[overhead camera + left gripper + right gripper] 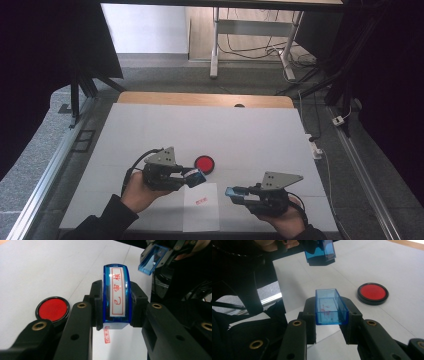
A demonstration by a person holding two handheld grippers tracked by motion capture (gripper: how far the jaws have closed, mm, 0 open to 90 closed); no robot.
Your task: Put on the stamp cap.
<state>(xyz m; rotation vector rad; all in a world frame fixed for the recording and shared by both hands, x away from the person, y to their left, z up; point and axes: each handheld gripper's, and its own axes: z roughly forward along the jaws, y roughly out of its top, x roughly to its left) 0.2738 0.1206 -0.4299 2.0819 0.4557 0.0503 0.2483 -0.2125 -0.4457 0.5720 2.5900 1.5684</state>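
Left gripper is clamping the blue stamp by its flat sides, above the stamped paper near the red ink pad. Right gripper is pinching the stamp cap by its walls. Both are looking light, rigid, slick plastic; the thin cap probably wants gentle squeezing.

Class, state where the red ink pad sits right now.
In the high view the red ink pad lies on the white table, just right of the left claw and beyond the stamped paper.
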